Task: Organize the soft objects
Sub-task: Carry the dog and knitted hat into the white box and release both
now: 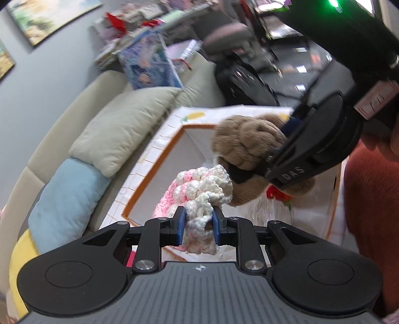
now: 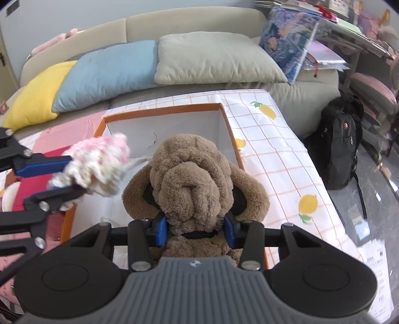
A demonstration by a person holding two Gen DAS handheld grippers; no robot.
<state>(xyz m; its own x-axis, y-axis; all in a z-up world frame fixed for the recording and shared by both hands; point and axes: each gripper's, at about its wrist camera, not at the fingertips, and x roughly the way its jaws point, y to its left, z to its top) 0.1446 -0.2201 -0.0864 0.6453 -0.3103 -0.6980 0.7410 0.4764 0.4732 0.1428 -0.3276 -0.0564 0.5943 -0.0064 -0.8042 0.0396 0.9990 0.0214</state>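
My left gripper [image 1: 198, 223] is shut on a pink and white crocheted piece [image 1: 199, 194] and holds it above the orange-rimmed white box [image 1: 159, 159]. It also shows at the left of the right wrist view [image 2: 99, 164]. My right gripper [image 2: 197, 230] is shut on a brown plush dog [image 2: 192, 182] and holds it over the near part of the box [image 2: 164, 111]. In the left wrist view the dog [image 1: 247, 142] hangs just right of the crocheted piece, the two nearly touching.
The box stands on a table under a checked cloth with lemon prints [image 2: 281, 159]. Behind it is a beige sofa [image 2: 194, 20] with yellow [image 2: 35, 97], blue [image 2: 107, 72] and beige [image 2: 214, 57] cushions. A black backpack [image 2: 341, 142] stands on the floor at right.
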